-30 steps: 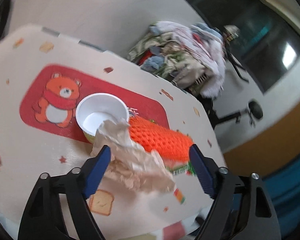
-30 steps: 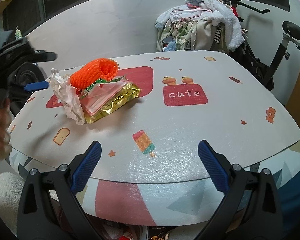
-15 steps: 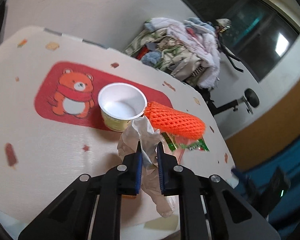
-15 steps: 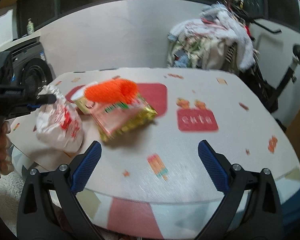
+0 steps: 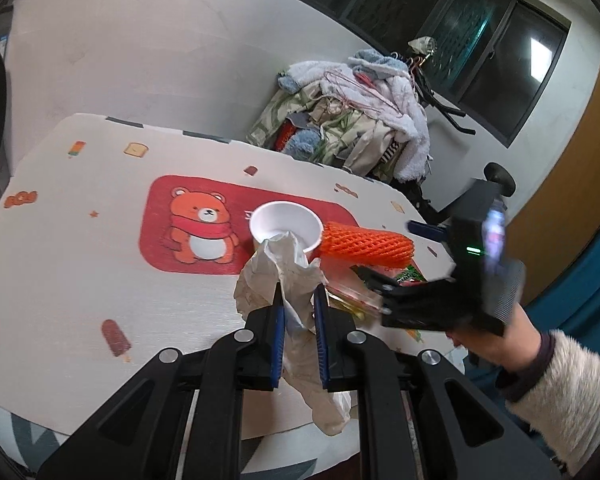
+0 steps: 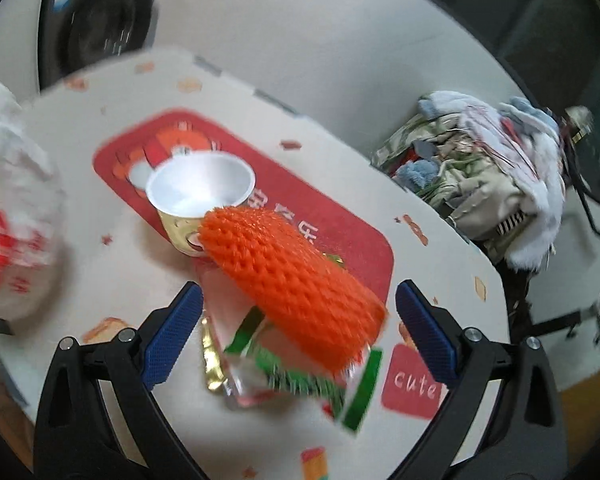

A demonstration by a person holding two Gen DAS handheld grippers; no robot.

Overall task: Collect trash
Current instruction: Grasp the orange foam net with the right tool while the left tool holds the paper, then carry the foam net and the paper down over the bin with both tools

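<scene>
My left gripper (image 5: 298, 316) is shut on a crumpled white plastic bag (image 5: 288, 276) and holds it above the table's near edge; the bag also shows at the left of the right wrist view (image 6: 12, 208). My right gripper (image 6: 300, 336) is open, its jaws on either side of an orange foam net (image 6: 288, 284) that lies on a clear and green wrapper (image 6: 300, 376) and a gold packet (image 6: 212, 364). A white cup (image 6: 200, 188) stands just behind the net. In the left wrist view the net (image 5: 366, 242), the cup (image 5: 286, 226) and the right gripper (image 5: 396, 280) show together.
The table (image 5: 80, 280) has a patterned cloth with a red bear panel (image 5: 196, 220). A rack piled with clothes (image 5: 352, 120) stands behind the table. A washing machine (image 6: 96, 20) is at the far left. A "cute" label (image 6: 414, 384) marks the cloth near my right fingers.
My left gripper has shut on the plastic bag and lifted it off the pile. My right gripper has moved in close over the orange net and wrappers, still open.
</scene>
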